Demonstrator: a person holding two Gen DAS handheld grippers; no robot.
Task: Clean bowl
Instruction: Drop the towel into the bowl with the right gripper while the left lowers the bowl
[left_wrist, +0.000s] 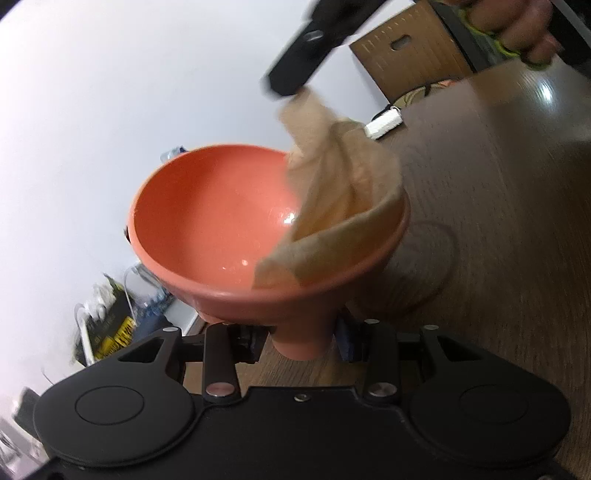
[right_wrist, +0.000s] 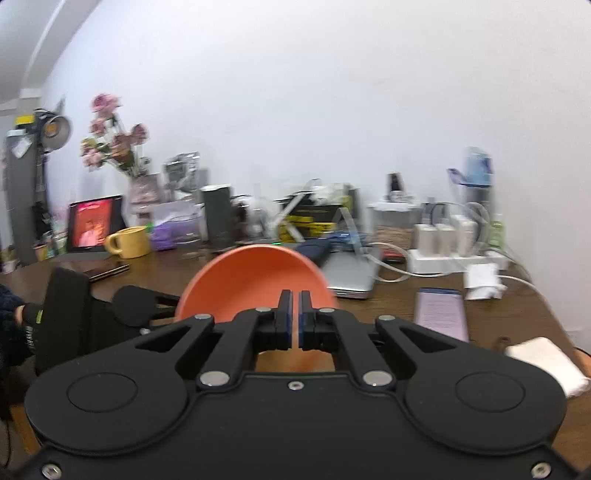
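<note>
An orange bowl (left_wrist: 214, 221) is held tilted above the brown wooden table (left_wrist: 498, 192). My left gripper (left_wrist: 301, 338) is shut on the bowl's foot. A beige cloth (left_wrist: 343, 192) hangs into the bowl's right side and lies against its inner wall. My right gripper (left_wrist: 295, 98) comes in from above and is shut on the cloth's top. In the right wrist view the right gripper (right_wrist: 294, 299) is shut, the cloth is hidden, and the bowl (right_wrist: 251, 280) shows beyond the fingers, with the left gripper (right_wrist: 140, 306) at its left.
A white folded cloth (left_wrist: 384, 123) lies on the table, also in the right wrist view (right_wrist: 546, 363). A phone (right_wrist: 439, 312), a laptop (right_wrist: 351, 277), a yellow mug (right_wrist: 129, 242), chargers, cables and clutter line the table's far side. A cardboard box (left_wrist: 410, 51) stands beyond the table.
</note>
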